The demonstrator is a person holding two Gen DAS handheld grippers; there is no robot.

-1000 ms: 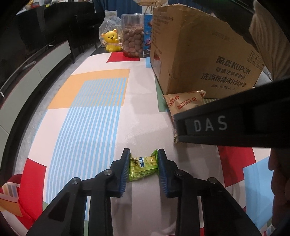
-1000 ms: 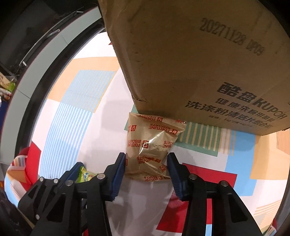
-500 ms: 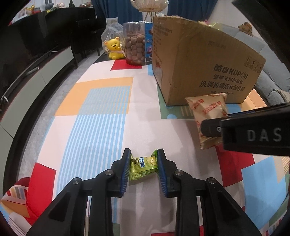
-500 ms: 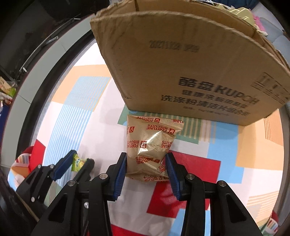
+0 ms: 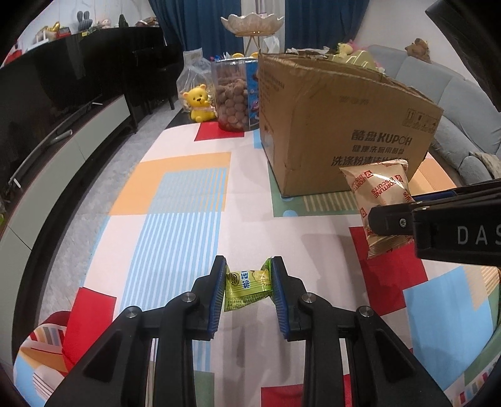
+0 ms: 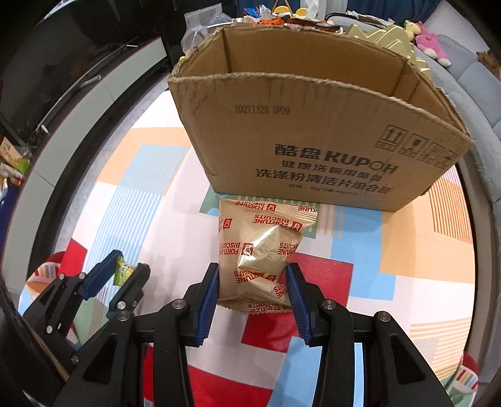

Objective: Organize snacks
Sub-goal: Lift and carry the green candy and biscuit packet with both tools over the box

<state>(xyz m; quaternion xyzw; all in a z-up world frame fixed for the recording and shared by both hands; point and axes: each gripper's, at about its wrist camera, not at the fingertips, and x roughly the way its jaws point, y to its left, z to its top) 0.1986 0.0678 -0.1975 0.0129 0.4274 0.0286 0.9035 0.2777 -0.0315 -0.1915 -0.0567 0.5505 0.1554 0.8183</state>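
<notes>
My left gripper (image 5: 248, 283) is shut on a small green candy packet (image 5: 246, 289), held above the patterned tablecloth (image 5: 175, 213). My right gripper (image 6: 252, 289) is shut on a tan Fortune Biscuits packet (image 6: 260, 250), lifted off the cloth just in front of the open cardboard box (image 6: 313, 150). In the left wrist view the biscuit packet (image 5: 380, 200) hangs at the right, in front of the cardboard box (image 5: 338, 125). In the right wrist view the left gripper (image 6: 125, 272) with the green candy packet (image 6: 123, 270) sits low at the left.
Behind the box stand a clear jar of brown snack balls (image 5: 233, 94) and a yellow bear toy (image 5: 200, 101). A dark TV cabinet (image 5: 62, 103) runs along the left. A grey sofa (image 5: 454, 103) lies at the right. More packets show past the box's far rim (image 6: 281, 22).
Both grippers have risen with their packets. The biscuit packet came off the cloth, and the box's open top has come into the right wrist view.
</notes>
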